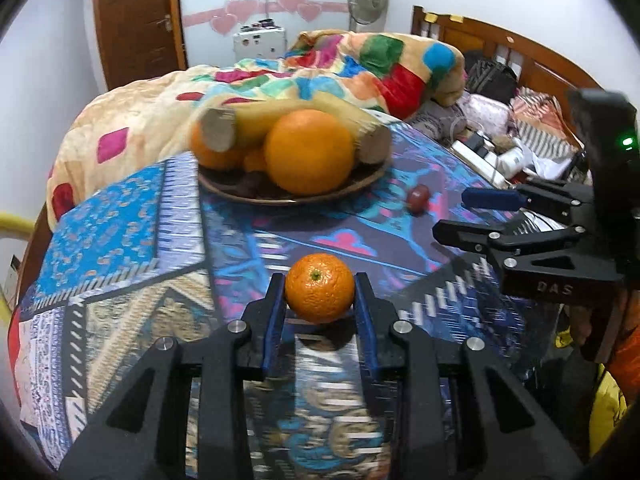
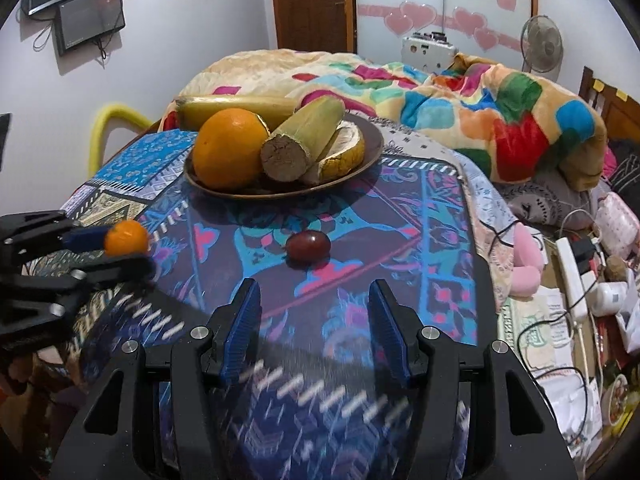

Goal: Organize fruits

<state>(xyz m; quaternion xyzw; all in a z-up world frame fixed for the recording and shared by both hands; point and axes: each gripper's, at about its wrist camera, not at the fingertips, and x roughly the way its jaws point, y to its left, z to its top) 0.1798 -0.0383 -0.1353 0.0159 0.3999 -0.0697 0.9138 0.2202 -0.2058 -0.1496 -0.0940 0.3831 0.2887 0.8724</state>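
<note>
Patterned blue and purple cloth [image 2: 360, 216] is covering the round table where all of this is lying, with a bed heaped in a bright patchwork blanket [image 2: 480, 108] behind it.

Nearest, two grippers are working over the cloth. On the left side, the left gripper [image 1: 320, 292] is clamping one small orange [image 1: 319, 287] between its blue pads, lifted just clear of the cloth; the orange's green stem dimple is pointing up and toward the camera. From the other side the same small fruit [image 2: 126, 237] is showing between those fingers at the table's left edge. To the right, the right gripper [image 2: 316, 320] is hovering with its jaws spread wide and nothing between them.

Just beyond those spread jaws, one dark red plum-like fruit [image 2: 308, 245] is lying alone on the cloth, well apart from the plate, its long axis running left to right.

Farther back, one brown plate [image 2: 372, 140] is holding the rest. I am counting one large orange [image 2: 230, 147] at its left; one banana [image 2: 240, 110] lying behind it, long axis left to right; one thick cut stalk [image 2: 304, 144] pointing its flat brown end toward the near left; and one yellow-rinded cut piece [image 2: 344, 156] tucked just beside the stalk. The left wrist view is showing more orange fruit behind the large one, too hidden to count.
</note>
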